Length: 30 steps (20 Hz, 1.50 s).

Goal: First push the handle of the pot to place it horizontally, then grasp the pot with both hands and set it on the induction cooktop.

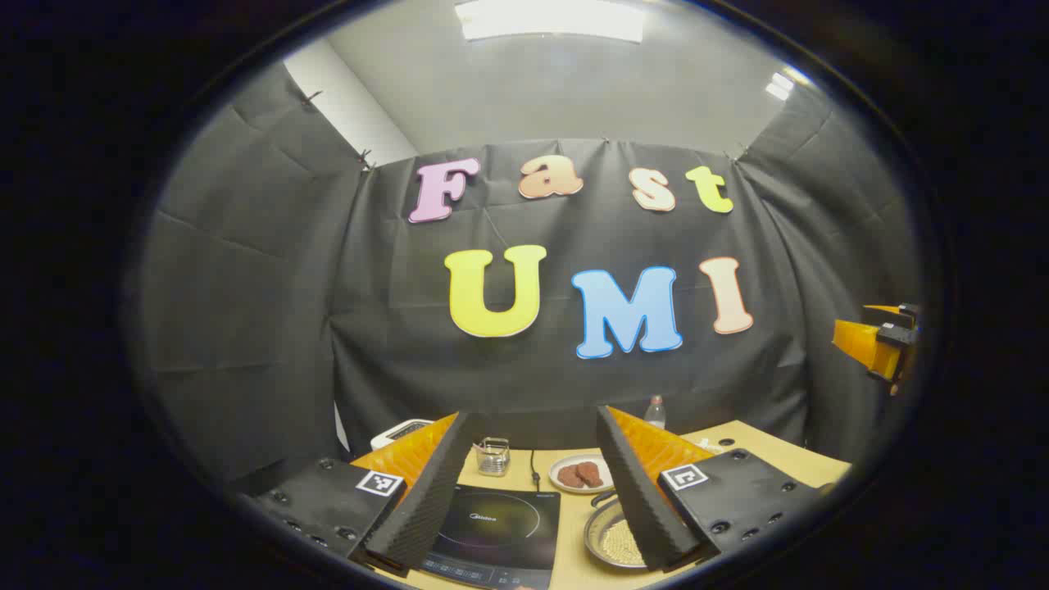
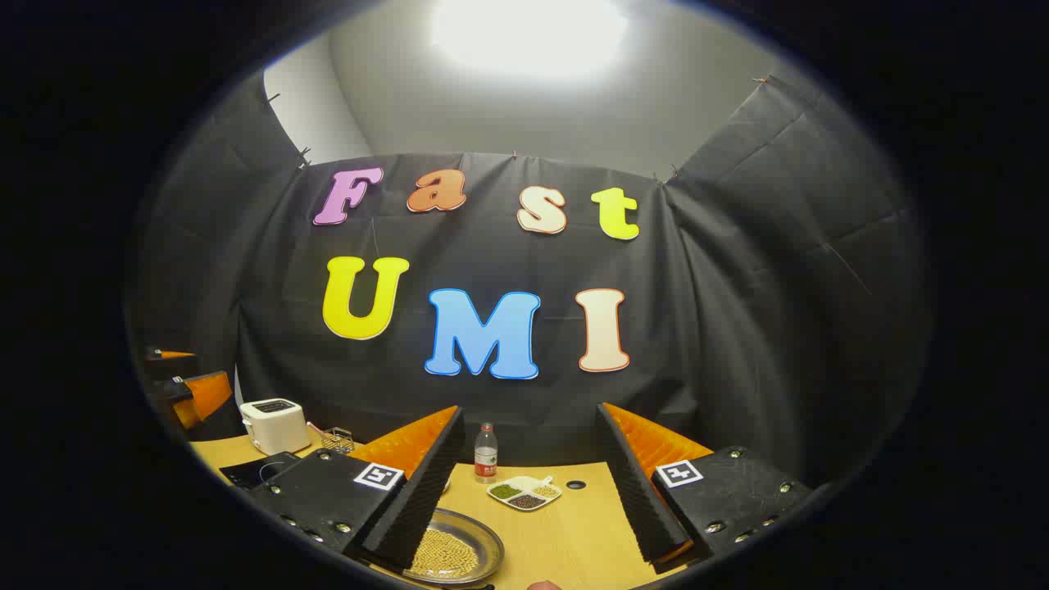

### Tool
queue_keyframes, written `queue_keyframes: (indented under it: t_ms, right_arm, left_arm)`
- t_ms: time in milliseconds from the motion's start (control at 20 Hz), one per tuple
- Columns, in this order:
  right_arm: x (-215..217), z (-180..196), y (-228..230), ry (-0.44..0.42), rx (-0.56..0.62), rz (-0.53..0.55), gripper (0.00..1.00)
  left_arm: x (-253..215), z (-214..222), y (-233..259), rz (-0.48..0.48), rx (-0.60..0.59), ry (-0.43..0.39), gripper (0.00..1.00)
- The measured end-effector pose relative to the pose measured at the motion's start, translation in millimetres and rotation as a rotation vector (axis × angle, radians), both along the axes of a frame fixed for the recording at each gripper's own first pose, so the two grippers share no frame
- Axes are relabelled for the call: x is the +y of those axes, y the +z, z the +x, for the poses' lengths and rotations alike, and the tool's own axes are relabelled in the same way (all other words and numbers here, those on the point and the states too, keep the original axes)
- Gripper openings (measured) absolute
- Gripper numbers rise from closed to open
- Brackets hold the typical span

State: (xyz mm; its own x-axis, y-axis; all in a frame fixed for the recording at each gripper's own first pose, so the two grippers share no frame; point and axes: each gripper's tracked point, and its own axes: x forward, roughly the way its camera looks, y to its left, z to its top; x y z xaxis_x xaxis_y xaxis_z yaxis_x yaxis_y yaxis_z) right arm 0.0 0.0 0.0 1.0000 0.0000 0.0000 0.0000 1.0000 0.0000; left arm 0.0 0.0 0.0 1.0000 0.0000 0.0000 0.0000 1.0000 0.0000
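We hold our left gripper (image 1: pixel 533 492) high above the light wooden table (image 1: pixel 787 451), its black ribbed fingers spread wide with nothing between them; our right gripper (image 2: pixel 529 492) hangs the same way, jaws apart and empty. Both seem raised like this to survey the layout before any contact.

Below the left gripper's fingers lies the black glass induction cooktop (image 1: pixel 492 528), towards the table's near edge, and just beside it sits the shallow round metal pot (image 1: pixel 615 537) filled with pale grains, partly hidden by that gripper's right finger. A thin dark handle (image 1: pixel 604 496) curves off its far rim. In the right gripper view the pot (image 2: pixel 451 553) lies under the left finger, near the front edge.

Farther back stand a white plate of brown pieces (image 1: pixel 580 474), a clear bottle (image 2: pixel 486 452) and a white toaster (image 2: pixel 274 424).
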Motion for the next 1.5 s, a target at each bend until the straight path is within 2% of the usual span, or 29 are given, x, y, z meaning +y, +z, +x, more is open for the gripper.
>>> queue_keyframes:
  t_ms: [300, 1200, 1250, 1300, 1350, 1400, 1450, 1500]
  right_arm:
    - [3.5, -2.5, -10.9, -0.004, 0.024, 0.002, 0.96]
    - [24.5, -9.9, -12.5, 0.023, 0.035, -0.049, 0.95]
    - [25.1, -10.4, -13.1, 0.02, 0.036, -0.052, 0.92]
    - [29.2, -11.1, -11.8, 0.033, 0.037, -0.05, 0.78]
    - [30.5, -12.5, -12.3, 0.025, 0.037, -0.053, 0.78]
    - [35.0, -13.6, -11.0, 0.032, 0.039, -0.054, 0.71]
    - [33.2, -16.0, -11.0, 0.019, 0.042, -0.06, 0.71]
    - [32.8, -17.0, -10.2, 0.016, 0.039, -0.056, 0.49]
  left_arm:
    - [-0.6, 2.8, -3.0, 0.006, -0.002, -0.012, 1.0]
    - [39.6, -11.4, -1.4, 0.011, -0.025, 0.039, 1.0]
    - [42.7, -13.2, -1.5, 0.01, -0.027, 0.042, 1.0]
    - [45.0, -13.6, -0.8, 0.01, -0.029, 0.045, 1.0]
    - [48.2, -14.0, -2.0, 0.011, -0.029, 0.048, 1.0]
    - [50.9, -15.7, -1.8, 0.013, -0.03, 0.049, 1.0]
    - [53.1, -16.0, -1.9, 0.015, -0.031, 0.05, 1.0]
    - [55.2, -16.9, 0.0, 0.016, -0.034, 0.049, 1.0]
